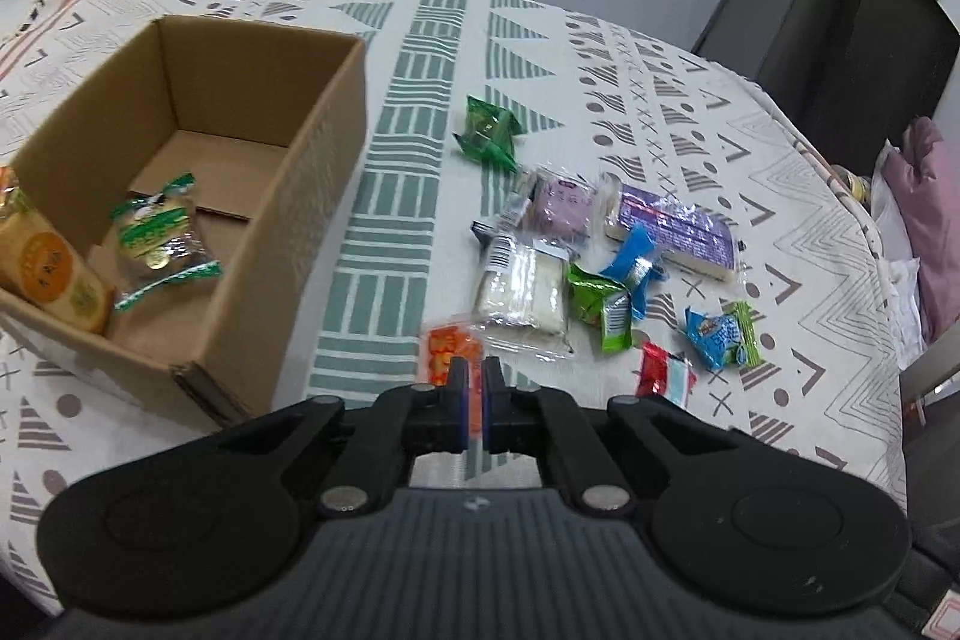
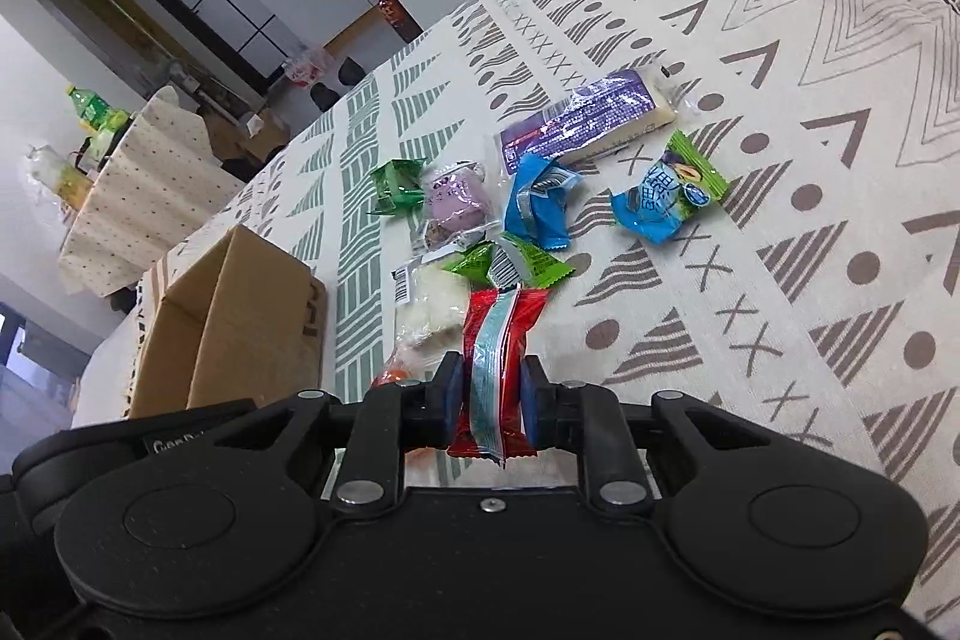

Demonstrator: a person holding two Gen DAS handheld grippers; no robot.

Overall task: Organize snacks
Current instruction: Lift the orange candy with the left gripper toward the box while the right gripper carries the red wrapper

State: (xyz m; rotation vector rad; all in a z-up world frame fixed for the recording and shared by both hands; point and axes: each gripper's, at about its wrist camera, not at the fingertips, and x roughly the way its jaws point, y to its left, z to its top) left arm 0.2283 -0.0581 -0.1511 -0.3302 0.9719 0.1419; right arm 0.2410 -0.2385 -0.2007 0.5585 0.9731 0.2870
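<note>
Inside the cardboard box (image 1: pixel 198 148), left wrist view only: green-wrapped snack (image 1: pixel 159 235).

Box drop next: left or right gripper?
Left. Its gripper is shut on the orange packet, right beside the box. The right gripper brackets the red packet, farther from the box.

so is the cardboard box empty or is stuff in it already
Not empty. The cardboard box is open-topped, and two wrapped snacks lie inside at its near end: a green-trimmed pastry and an orange-labelled pack.
</note>
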